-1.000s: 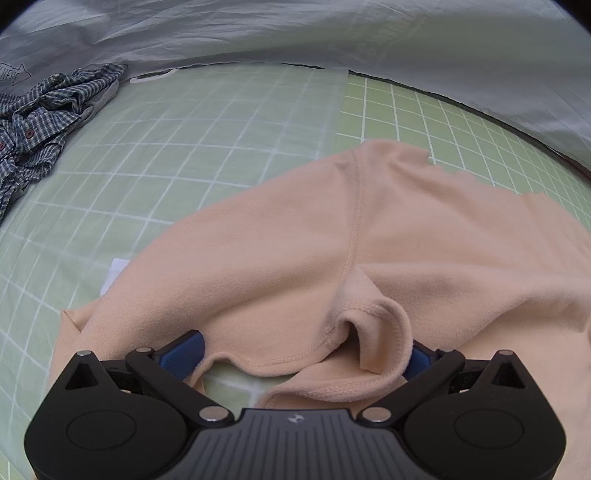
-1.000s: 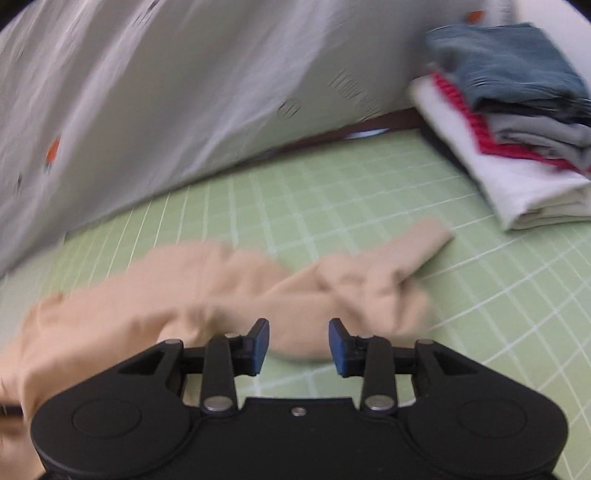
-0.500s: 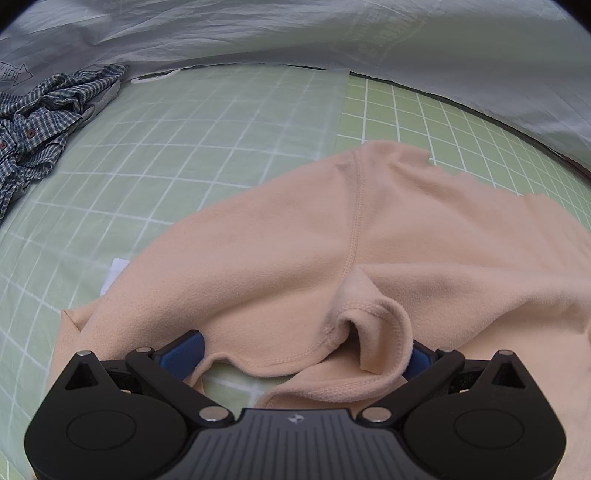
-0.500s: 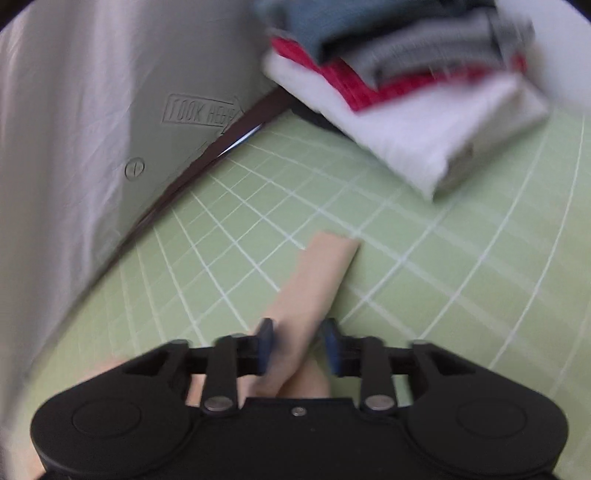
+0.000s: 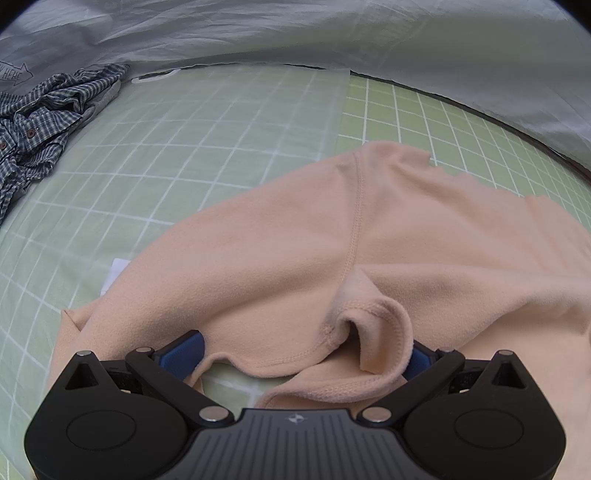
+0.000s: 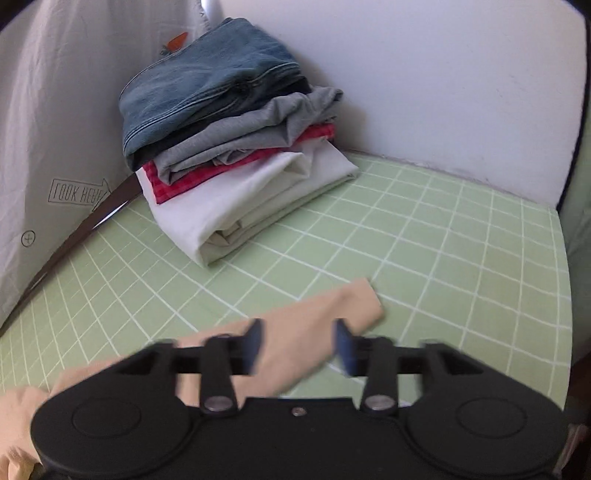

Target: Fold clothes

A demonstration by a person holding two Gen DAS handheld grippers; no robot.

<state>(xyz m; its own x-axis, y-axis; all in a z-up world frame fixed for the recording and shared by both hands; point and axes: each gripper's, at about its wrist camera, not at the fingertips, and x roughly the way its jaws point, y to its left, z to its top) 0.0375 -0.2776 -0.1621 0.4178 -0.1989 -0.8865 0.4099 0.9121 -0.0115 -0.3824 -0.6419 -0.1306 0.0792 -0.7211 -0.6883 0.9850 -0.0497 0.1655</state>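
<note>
Spreading a peach top (image 5: 295, 251) on the tabletop (image 6: 443, 236): right tool (image 6: 299, 341) opening over its sleeve, left tool (image 5: 295, 354) wide open; folding unstarted beside a finished stack (image 6: 236, 147).

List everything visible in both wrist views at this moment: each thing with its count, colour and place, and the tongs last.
Peach top: one, peach, spread on the mat; its sleeve is laid out toward the stack.
Cutting mat: one, light green with a white grid, under everything.
Folded stack: one pile, blue denim on top, then grey, red check and white, in the corner by the wall.
Checked shirt: one, blue and white, crumpled at the mat's far left.
Backdrop sheet: one, pale grey, behind the mat.
Left tongs: black with blue pads, spread wide at the neckline.
Right tongs: black with blue pads, opening, sleeve between them.
</note>
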